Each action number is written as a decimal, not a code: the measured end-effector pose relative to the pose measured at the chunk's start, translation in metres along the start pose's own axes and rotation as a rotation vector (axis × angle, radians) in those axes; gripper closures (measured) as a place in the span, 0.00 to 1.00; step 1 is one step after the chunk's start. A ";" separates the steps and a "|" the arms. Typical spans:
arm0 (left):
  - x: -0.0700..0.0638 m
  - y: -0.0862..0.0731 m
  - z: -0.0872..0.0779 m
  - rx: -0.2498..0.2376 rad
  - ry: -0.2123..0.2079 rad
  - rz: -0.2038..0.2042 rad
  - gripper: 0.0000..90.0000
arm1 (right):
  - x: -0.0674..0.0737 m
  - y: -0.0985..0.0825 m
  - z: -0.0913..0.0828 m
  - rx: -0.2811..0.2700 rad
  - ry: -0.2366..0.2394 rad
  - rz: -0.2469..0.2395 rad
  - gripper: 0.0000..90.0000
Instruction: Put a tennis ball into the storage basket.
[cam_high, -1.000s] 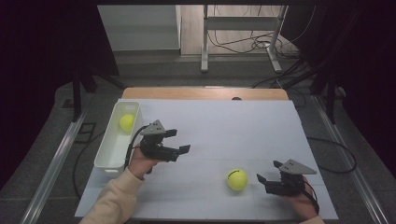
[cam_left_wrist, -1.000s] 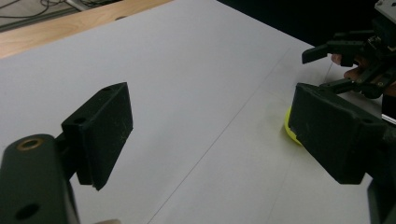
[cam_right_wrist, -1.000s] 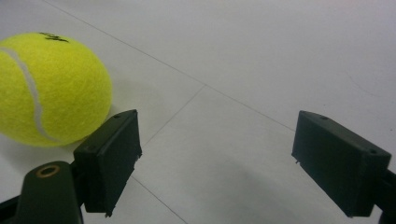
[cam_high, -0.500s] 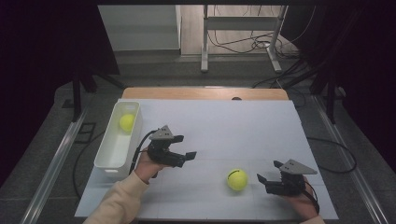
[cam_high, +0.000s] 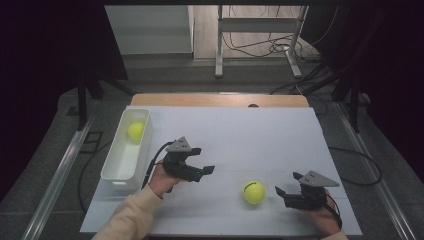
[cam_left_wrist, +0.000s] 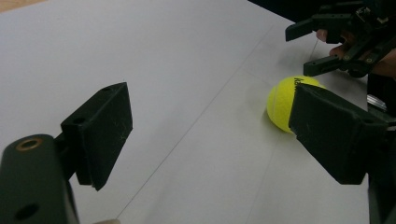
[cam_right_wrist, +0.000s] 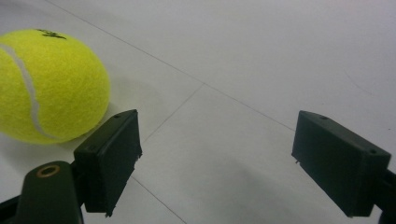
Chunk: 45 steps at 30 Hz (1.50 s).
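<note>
A fuzzy yellow tennis ball (cam_high: 254, 192) with a white seam and black lettering rests on the smooth white table (cam_high: 260, 140), toward the near edge at about 5 o'clock from the table's centre. It lies between the two hand-held grippers, touched by neither. The right gripper (cam_high: 281, 193), matte black with a grey three-cornered plate on top, sits just beside the ball at its 3 o'clock, flat blocky jaws wide apart with nothing between them; its own view shows the ball (cam_right_wrist: 49, 86) just outside one jaw. The left gripper (cam_high: 209, 170) hovers at the ball's 10 o'clock, jaws likewise spread and empty, aimed toward the ball (cam_left_wrist: 284, 105). At the table's 9 o'clock edge stands a long white bin (cam_high: 116, 165), apparently plastic, holding a second yellow ball (cam_high: 136, 131) at its far end.
</note>
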<state>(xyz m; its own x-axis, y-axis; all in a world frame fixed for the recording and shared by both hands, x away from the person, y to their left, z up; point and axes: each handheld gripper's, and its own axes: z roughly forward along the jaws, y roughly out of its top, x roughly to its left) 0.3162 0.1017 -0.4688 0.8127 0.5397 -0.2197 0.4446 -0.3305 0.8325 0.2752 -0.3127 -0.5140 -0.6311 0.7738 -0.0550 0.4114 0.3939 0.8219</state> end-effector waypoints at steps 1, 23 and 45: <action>0.000 0.000 0.001 0.004 -0.003 0.001 0.16 | 0.000 0.000 0.000 0.003 -0.002 -0.002 0.18; -0.011 0.000 0.022 0.046 -0.045 0.030 0.16 | 0.000 0.000 0.000 0.003 -0.003 -0.004 0.18; -0.023 0.002 0.044 0.079 -0.081 0.058 0.16 | 0.000 0.000 0.001 0.005 -0.003 -0.004 0.18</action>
<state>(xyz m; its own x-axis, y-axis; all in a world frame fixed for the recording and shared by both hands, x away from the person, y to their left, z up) 0.3149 0.0551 -0.4847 0.8644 0.4543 -0.2155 0.4214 -0.4208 0.8034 0.2757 -0.3125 -0.5144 -0.6306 0.7738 -0.0597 0.4121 0.3991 0.8191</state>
